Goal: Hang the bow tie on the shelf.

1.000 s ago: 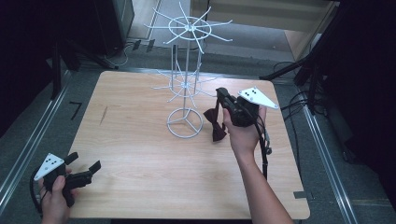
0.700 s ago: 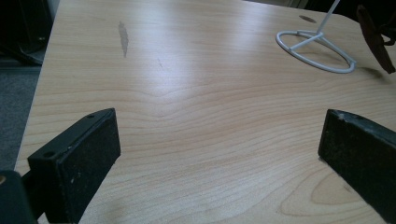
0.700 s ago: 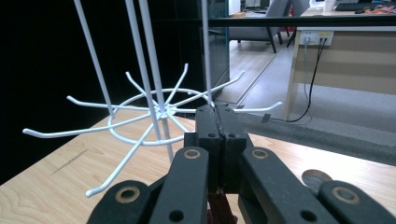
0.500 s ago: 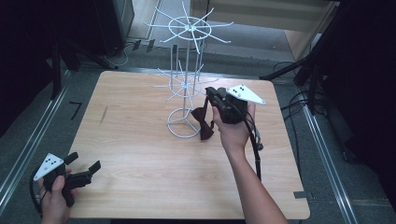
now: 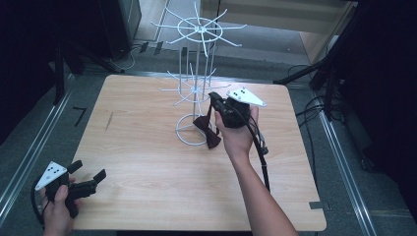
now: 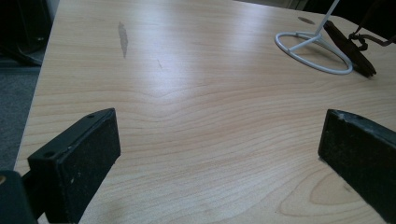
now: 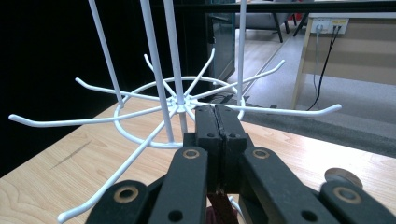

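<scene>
Change: right claw (image 5: pixel 215 101) has moved leftward across the high view since a second ago, from out at the right of the wire rack (image 5: pixel 195 83) to right against its lower ring of arms; the bow tie (image 5: pixel 207 132) has come along with it and now hangs over the rim of the rack's round foot.
Meaning: my guess is the person is about to hang the bow tie on one of the lower arms, so the carry looks done and the hooking is what remains.
Right claw: jaws pressed together, and in the right gripper view a sliver of dark red strap shows pinched beneath them, so it grips the bow tie by its strap.
Bow tie versus claw: it dangles below the right claw, down and a little left of it in the centre of the high view, its lower end touching or almost touching the worktop (image 5: pixel 147 162); I cannot tell which.
Rack versus claw: in the right gripper view the lower ring and its hooked arms (image 7: pixel 177 100) sit just beyond the jaw tips, at about the same height.
Left claw (image 5: pixel 88 179): lower left of the high view, jaws wide apart, holding nothing, resting near the worktop's near edge.
Distance: left claw is well apart from the rack and bow tie.
</scene>
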### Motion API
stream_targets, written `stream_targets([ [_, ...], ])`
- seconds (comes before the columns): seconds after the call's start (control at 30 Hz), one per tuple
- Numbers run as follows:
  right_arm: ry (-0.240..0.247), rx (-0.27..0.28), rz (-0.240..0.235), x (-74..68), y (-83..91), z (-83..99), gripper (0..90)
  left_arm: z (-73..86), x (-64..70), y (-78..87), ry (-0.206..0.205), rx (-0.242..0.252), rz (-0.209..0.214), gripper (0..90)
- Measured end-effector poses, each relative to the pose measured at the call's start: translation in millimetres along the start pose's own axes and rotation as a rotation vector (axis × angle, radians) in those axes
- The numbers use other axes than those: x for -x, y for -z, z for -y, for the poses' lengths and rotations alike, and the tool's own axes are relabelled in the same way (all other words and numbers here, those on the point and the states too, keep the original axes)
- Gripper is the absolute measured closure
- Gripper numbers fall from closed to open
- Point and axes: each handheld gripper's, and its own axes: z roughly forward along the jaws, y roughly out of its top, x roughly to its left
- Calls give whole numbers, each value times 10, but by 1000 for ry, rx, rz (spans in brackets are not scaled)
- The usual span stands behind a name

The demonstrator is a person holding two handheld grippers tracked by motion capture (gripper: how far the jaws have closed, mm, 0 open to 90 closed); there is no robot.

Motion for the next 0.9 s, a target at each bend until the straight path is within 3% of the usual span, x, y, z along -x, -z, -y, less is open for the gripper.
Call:
stream_targets([
  [0.27, -3, 0, -31, 32, 12, 1, 783, 0, 0, 0, 0, 0, -1, 0],
  [0.5, -2, 16, -31, 79, 102, 25, 652, 0, 0, 1, 1, 0, 0, 0],
  [0.73, 28, 31, 5, 135, 242, 25, 419, 0, 3, -3, 1, 0, -1, 0],
  [0.9, 40, 19, 30, 174, 323, 13, 315, 0, 4, -3, 0, 0, -3, 0],
])
